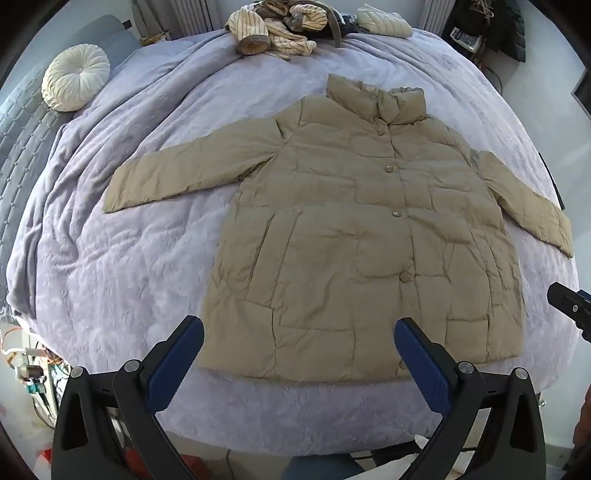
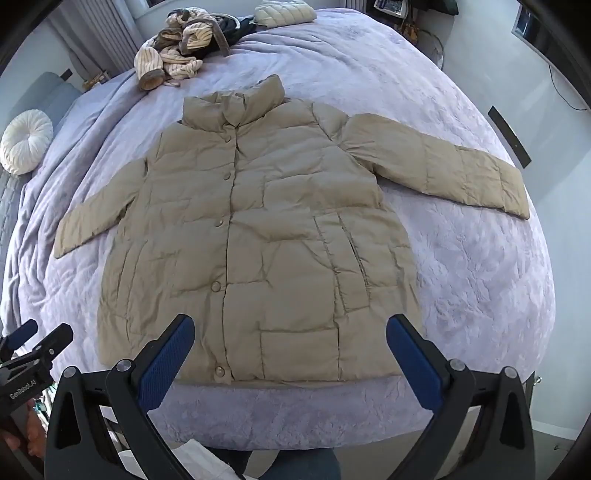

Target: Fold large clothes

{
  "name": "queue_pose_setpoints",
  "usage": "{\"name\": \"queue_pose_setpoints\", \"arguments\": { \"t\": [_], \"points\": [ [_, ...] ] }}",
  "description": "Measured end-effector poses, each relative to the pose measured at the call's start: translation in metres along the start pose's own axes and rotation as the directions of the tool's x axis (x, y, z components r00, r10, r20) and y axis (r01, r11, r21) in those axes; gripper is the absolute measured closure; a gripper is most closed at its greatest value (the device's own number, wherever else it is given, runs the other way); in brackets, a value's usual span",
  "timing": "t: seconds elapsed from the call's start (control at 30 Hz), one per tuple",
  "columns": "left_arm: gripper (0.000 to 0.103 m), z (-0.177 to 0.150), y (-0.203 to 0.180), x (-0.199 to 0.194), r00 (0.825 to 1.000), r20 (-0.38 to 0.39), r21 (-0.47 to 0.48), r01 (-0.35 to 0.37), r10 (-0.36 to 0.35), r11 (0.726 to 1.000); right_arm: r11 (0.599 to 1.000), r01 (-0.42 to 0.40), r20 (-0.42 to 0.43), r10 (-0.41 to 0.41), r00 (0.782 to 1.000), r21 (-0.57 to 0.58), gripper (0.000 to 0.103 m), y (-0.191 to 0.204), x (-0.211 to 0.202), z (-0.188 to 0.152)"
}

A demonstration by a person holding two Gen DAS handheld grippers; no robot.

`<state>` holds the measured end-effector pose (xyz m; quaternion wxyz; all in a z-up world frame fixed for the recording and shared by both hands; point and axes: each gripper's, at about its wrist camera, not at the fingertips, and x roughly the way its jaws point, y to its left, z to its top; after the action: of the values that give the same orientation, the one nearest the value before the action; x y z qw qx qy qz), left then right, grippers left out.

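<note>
Khaki puffer jacket [image 1: 354, 229] spread flat, buttoned, front up on lavender bed [image 1: 129, 258], sleeves out, ready for folding. Left gripper [image 1: 299, 343] and right gripper [image 2: 290, 339] poised above hem, both spread apart, empty.

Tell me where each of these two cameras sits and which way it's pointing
Left wrist: on the left tool, near the foot of the bed, looking across the spread tan jacket; its own open blue fingers show, with the right tool at the right edge.
Right wrist: on the right tool, facing the same way; open fingers show, the left tool lower left.
Both share the jacket, round cushion and striped clothes pile.
</note>
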<state>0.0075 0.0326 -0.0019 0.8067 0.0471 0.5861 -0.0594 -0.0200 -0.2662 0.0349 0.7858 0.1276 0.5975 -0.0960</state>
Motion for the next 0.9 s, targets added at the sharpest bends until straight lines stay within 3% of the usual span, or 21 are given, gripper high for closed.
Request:
{"name": "queue_pose_setpoints", "arguments": {
  "t": [0.9],
  "points": [
    [0.000, 0.008, 0.002, 0.006, 1.000, -0.014, -0.004, -0.013, 0.013, 1.000, 1.000, 0.014, -0.029, -0.014, 0.999, 0.004, 0.000, 0.005, 0.007, 0.002]
  ]
}}
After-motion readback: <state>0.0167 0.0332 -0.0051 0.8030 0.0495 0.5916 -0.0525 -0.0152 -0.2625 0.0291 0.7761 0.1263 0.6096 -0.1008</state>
